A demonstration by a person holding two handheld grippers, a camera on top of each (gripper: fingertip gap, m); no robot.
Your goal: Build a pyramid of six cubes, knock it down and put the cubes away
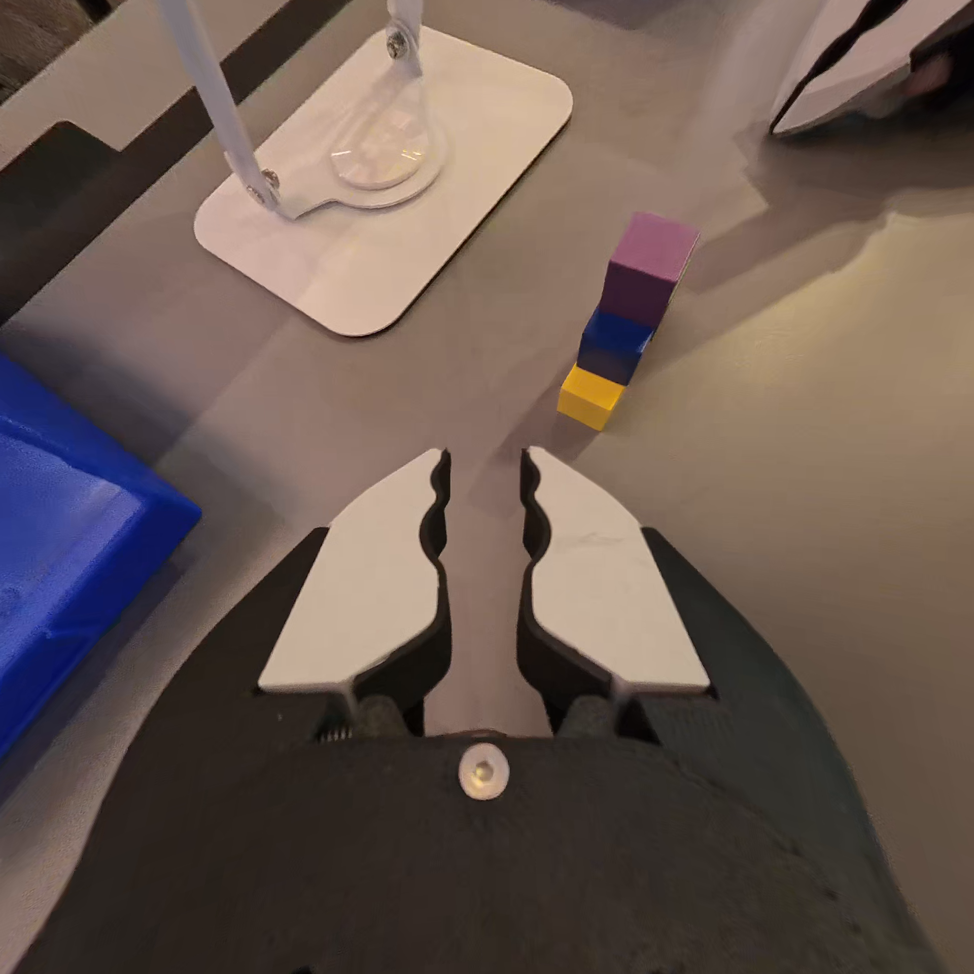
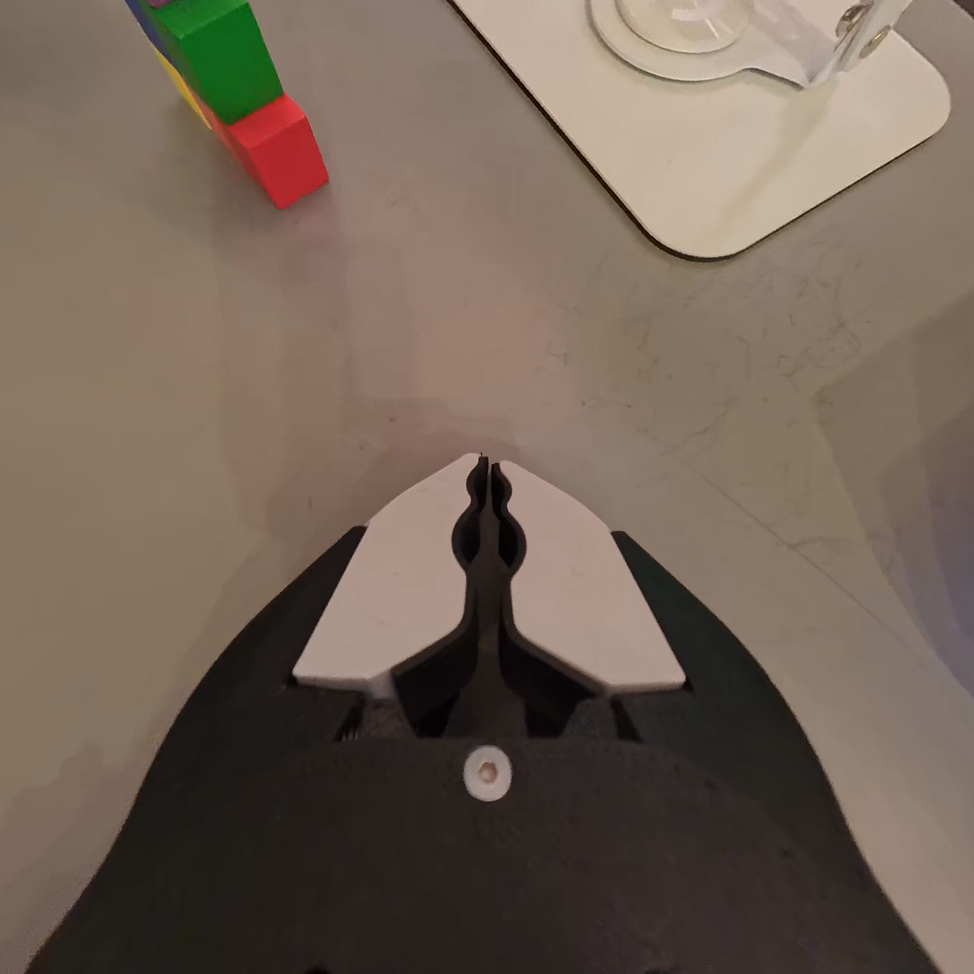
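Observation:
In the left wrist view a cube pyramid stands edge-on on the grey table: a purple cube (image 1: 651,266) on top, a blue cube (image 1: 614,345) below it, a yellow cube (image 1: 590,396) at the bottom. My left gripper (image 1: 485,456) hovers just short of it, jaws apart, nothing between them. In the right wrist view the pyramid's other end shows at top left: a green cube (image 2: 218,58) over a red cube (image 2: 279,150). My right gripper (image 2: 486,461) is shut and empty, well back from it. It also shows in the left wrist view (image 1: 864,68) at top right.
A blue bin (image 1: 68,527) sits at the left edge of the left wrist view. A white stand base (image 1: 379,184) with a clear disc and a white arm stands behind; it also shows in the right wrist view (image 2: 738,132). The gap from one gripper's tips to the other's is roughly 30 cm. My left gripper is the nearer one to the yellow cube (image 1: 590,396): about 6 cm, against 20 cm.

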